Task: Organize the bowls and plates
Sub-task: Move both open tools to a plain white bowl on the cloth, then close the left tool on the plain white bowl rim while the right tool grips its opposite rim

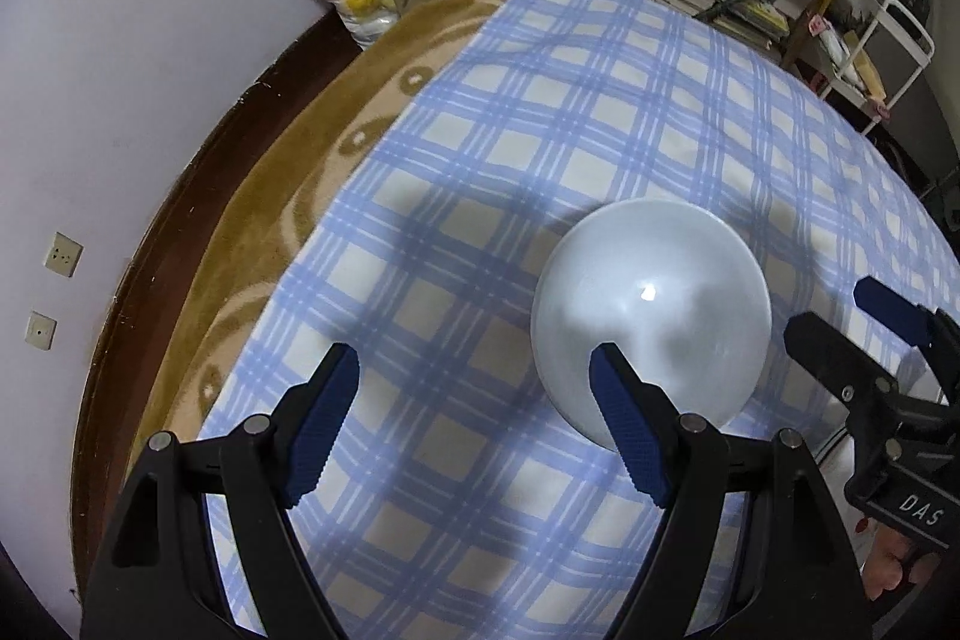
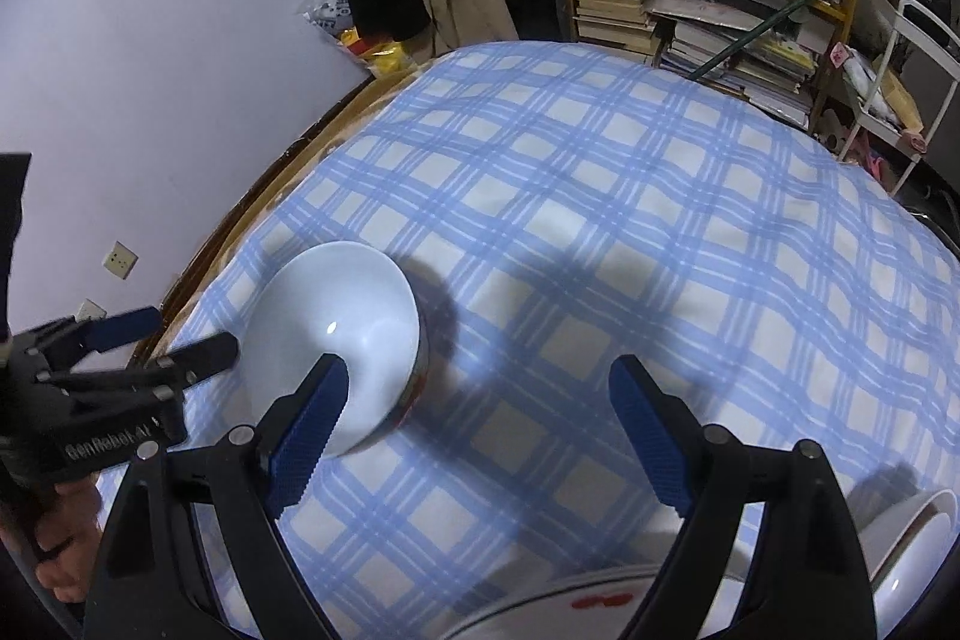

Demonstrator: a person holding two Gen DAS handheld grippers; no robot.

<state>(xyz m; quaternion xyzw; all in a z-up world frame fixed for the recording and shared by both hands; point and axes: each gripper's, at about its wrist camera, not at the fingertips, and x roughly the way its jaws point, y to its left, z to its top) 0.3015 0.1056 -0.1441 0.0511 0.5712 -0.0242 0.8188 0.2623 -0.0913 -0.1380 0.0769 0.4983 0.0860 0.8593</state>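
Note:
A white bowl (image 1: 651,316) with a red pattern low on its outside stands upright on the blue-checked cloth (image 1: 480,196). My left gripper (image 1: 474,400) hovers open just left of it, and its right finger overlaps the bowl's near rim in the picture. In the right wrist view the same bowl (image 2: 336,334) sits at the left. My right gripper (image 2: 480,400) is open to its right with only cloth between its fingers. Each gripper shows in the other's view, the right gripper (image 1: 840,322) right of the bowl and the left gripper (image 2: 180,337) left of it.
A white plate with red marks (image 2: 600,601) and another white dish (image 2: 918,550) lie at the near right edge. A brown blanket (image 1: 282,196) and a dark wooden edge border the cloth on the left by the wall. Shelves of books (image 2: 690,22) stand behind.

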